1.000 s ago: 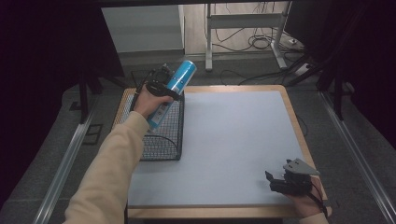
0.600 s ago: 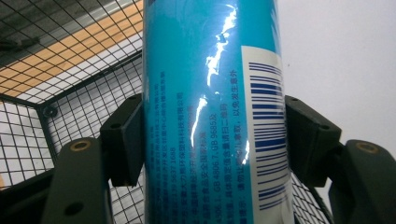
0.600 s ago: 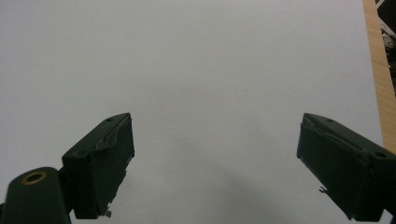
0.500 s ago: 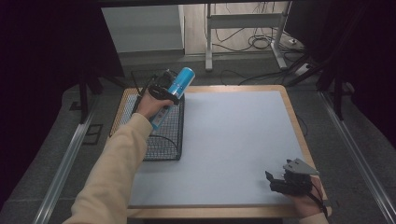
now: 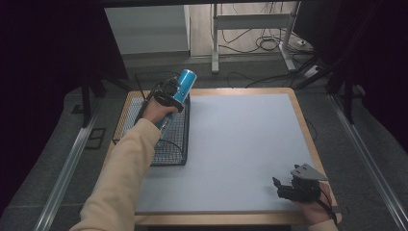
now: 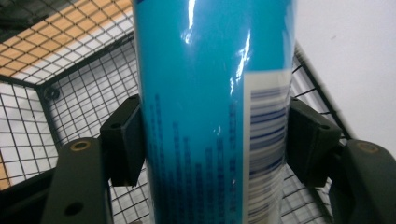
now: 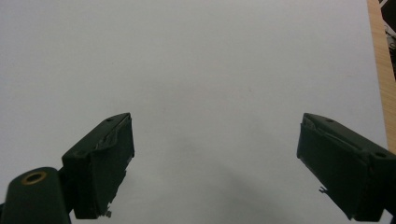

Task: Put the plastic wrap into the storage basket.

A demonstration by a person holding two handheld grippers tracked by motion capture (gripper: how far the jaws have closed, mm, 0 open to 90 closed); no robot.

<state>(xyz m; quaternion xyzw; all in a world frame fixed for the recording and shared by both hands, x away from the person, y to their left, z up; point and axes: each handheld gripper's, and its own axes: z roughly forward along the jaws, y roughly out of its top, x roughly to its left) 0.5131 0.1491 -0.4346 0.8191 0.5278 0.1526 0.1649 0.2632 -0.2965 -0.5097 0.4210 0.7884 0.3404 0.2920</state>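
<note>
A tall blue can (image 5: pixel 179 91) with a barcode label is tilted over the black wire basket (image 5: pixel 168 149) at the table's left. My left gripper (image 5: pixel 166 96) is shut on the blue can (image 6: pixel 217 107); both pads (image 6: pixel 122 142) press its sides, with basket mesh (image 6: pixel 74 93) behind and below. My right gripper (image 5: pixel 288 185) rests near the table's front right corner. In the right gripper view the right gripper (image 7: pixel 215 163) stands open above the bare white sheet (image 7: pixel 196 60), nothing between its fingers.
A white sheet (image 5: pixel 240 144) covers most of the wooden table (image 5: pixel 315 144). Metal rails run along both sides on the floor. Table legs and cables (image 5: pixel 260 45) lie beyond the far edge.
My left gripper has sunk with the blue can, lower toward the wire basket. The right gripper has stayed in place.
</note>
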